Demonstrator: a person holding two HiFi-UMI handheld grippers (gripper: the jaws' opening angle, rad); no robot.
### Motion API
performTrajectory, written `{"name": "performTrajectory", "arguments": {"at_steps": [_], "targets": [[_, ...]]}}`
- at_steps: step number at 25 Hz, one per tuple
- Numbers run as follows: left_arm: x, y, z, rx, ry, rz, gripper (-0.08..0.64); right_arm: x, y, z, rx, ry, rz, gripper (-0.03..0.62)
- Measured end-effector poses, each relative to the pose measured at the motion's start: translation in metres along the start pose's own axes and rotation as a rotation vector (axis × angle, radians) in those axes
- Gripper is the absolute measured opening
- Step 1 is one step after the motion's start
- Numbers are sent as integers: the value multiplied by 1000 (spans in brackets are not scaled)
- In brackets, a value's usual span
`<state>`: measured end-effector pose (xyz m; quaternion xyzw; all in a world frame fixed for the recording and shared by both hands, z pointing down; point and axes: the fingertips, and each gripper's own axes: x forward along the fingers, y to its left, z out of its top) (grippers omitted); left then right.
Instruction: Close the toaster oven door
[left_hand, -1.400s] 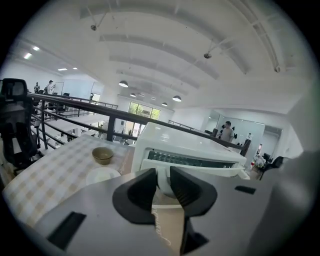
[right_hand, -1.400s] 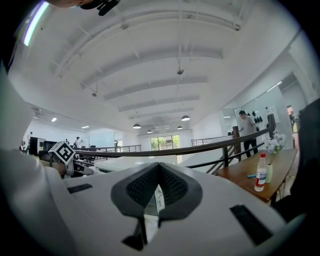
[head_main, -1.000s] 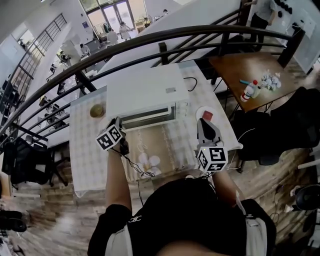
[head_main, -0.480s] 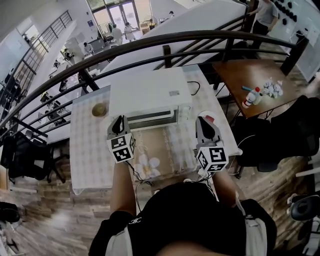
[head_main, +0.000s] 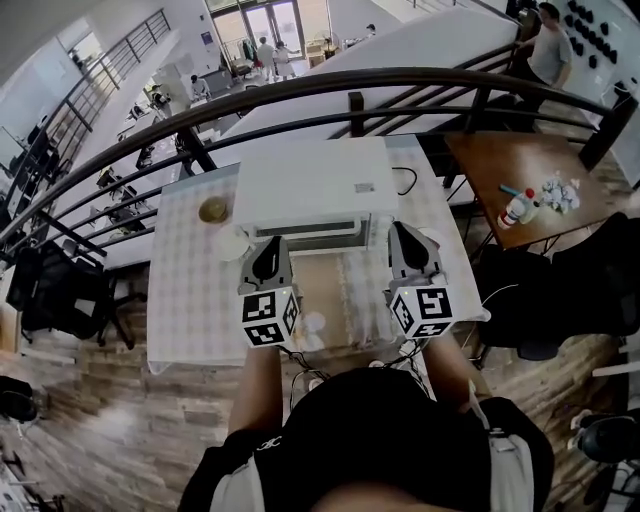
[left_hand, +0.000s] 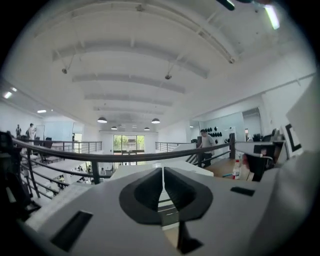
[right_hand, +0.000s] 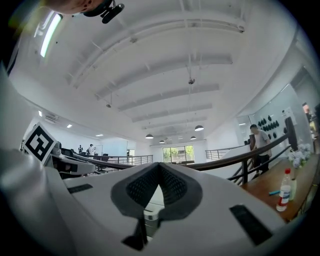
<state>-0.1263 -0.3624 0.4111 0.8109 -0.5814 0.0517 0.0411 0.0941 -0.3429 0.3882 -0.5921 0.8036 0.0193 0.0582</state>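
The white toaster oven (head_main: 310, 185) stands at the far side of the checked table (head_main: 190, 290), and its glass door (head_main: 318, 233) looks upright against the front. My left gripper (head_main: 267, 250) hovers just before the door's left end; its jaws are closing and all but meet, with nothing between them. The left gripper view shows the left gripper (left_hand: 163, 172) tilted up over the oven. My right gripper (head_main: 402, 236) hangs off the oven's right front corner, shut and empty; the right gripper (right_hand: 159, 170) points over the railing.
A bowl (head_main: 213, 210) and a white cup (head_main: 232, 243) sit left of the oven. A plate's rim (head_main: 430, 238) shows by the right gripper. A dark railing (head_main: 330, 85) runs behind the table. A wooden side table (head_main: 520, 160) with a bottle (head_main: 516, 209) is at right.
The left gripper pulled back from the oven's left front corner toward me and rightward, and its jaws closed. The right gripper hardly moved.
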Motion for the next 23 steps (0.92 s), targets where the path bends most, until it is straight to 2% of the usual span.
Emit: {"name": "performTrajectory", "arguments": {"at_steps": [3,5,16,23], "targets": [[-7,3,-5,-113,-3,-15,20,0,3,-5,1,9,14,-8],[-11,5,-3,-135,-14,-13,20,0,3,-8,5,16,17,-8],[-31,5,9,-104,-40,8,19,-1,12,-11,15,35,37,-8],[-37,5,9,-43,-38,42,20,-2,15,-16,62,52,65,-8]]}}
